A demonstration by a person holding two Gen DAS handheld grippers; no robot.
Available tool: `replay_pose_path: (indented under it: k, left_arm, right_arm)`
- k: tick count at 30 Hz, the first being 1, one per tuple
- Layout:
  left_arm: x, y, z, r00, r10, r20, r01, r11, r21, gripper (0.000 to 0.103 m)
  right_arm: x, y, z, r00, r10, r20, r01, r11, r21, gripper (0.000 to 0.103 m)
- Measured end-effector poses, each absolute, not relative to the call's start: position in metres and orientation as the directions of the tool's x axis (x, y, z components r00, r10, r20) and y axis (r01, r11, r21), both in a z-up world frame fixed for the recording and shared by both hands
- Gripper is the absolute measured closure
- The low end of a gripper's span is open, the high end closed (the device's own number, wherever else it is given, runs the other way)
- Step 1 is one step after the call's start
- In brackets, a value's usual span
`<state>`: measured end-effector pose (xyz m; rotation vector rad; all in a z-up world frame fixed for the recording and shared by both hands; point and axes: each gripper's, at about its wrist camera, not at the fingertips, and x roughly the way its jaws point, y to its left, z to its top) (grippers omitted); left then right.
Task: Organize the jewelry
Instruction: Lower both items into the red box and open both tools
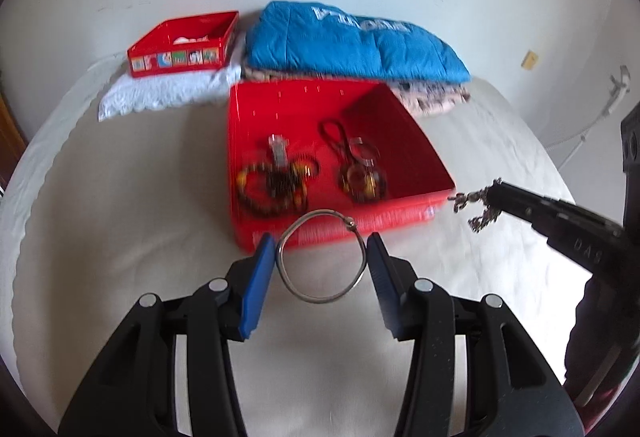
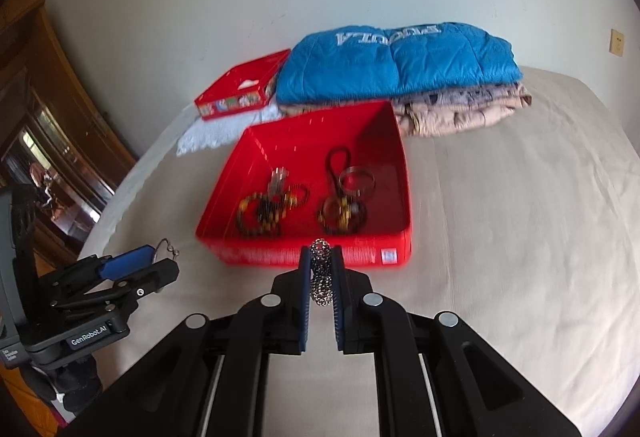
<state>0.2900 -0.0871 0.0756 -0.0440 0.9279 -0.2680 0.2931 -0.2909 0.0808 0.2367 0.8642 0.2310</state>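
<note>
Your left gripper (image 1: 321, 251) grasps a silver bangle (image 1: 322, 256), your right gripper (image 2: 321, 269) a chain bracelet (image 2: 321, 271), both just short of the red tray's (image 2: 280, 251) near wall; bare bedsheet (image 2: 500, 217) lies around.

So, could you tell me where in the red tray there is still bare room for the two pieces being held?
The red tray has bare floor along its right wall and across the back. The front is crowded: beaded bracelets left, a bangle and cord cluster centre. The left gripper holds a metal ring, the right gripper a chain bracelet.

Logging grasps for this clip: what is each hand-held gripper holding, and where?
Left hand-held gripper clamps the silver bangle across its sides. Right hand-held gripper pinches the beaded chain bracelet mid-length.
</note>
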Motion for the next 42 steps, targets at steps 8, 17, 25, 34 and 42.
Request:
replay_pose_path:
  k: [8,17,25,34,42]
  left_arm:
    - [0.372,-0.100,0.059,0.543,-0.250,-0.802,0.192,0.966,-0.171,0.057]
    - [0.447,-0.109,0.021,0.473,-0.226,-0.851,0.169,0.972,-0.164,0.057]
    - [0.471,-0.118,0.000,0.454,-0.175,-0.874,0.166,0.980,-0.110,0.055]
    - [0.458,-0.115,0.019,0.496,-0.188,-0.848,0.171,0.978,-0.118,0.045]
    - [0.418,-0.097,0.049,0.580,-0.152,-0.800,0.134,0.987,-0.090,0.027]
  right_arm:
    - [0.371,-0.282,0.060,0.602,0.280,-0.748,-0.086,0.954,0.287,0.094]
    - [0.444,-0.275,0.017,0.526,0.229,-0.819,-0.061,0.971,0.233,0.094]
    - [0.463,-0.270,0.006,0.516,0.199,-0.833,-0.074,0.979,0.189,0.090]
    - [0.443,-0.284,0.023,0.580,0.163,-0.798,-0.045,0.985,0.169,0.083]
    - [0.414,-0.283,0.041,0.607,0.172,-0.776,-0.052,0.983,0.178,0.067]
